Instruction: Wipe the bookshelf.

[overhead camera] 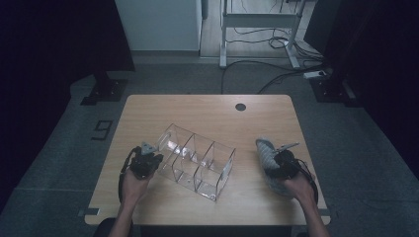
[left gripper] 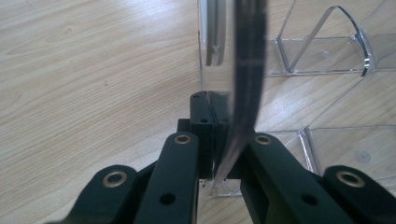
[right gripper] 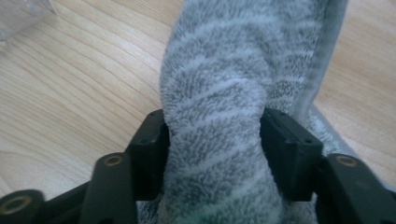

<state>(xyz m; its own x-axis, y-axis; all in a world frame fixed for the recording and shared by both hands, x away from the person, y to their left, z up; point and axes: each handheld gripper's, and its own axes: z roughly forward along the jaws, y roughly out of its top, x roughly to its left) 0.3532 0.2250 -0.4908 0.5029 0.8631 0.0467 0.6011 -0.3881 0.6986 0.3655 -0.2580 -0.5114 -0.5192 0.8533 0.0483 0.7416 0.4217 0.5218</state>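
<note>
While left jaws pinch wall of clear organizer point(overhead camera: 196, 161) mid-surface, right jaws point(right gripper: 215, 140) sit half-wide around grey towel point(right gripper: 224, 93), barely squeezing. Risk: towel slips out; tugging acrylic tips organizer off wooden surface point(overhead camera: 163, 111).

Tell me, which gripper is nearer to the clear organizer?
Left. The left gripper is clamped on a wall of the clear organizer; the right gripper is apart from it, around the grey towel.

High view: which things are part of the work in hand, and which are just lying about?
In use:
- clear organizer, wall pinched by left tool
- grey striped towel, between right tool's jaws

Lying about:
- cables on floor
- desk frame behind table
</note>
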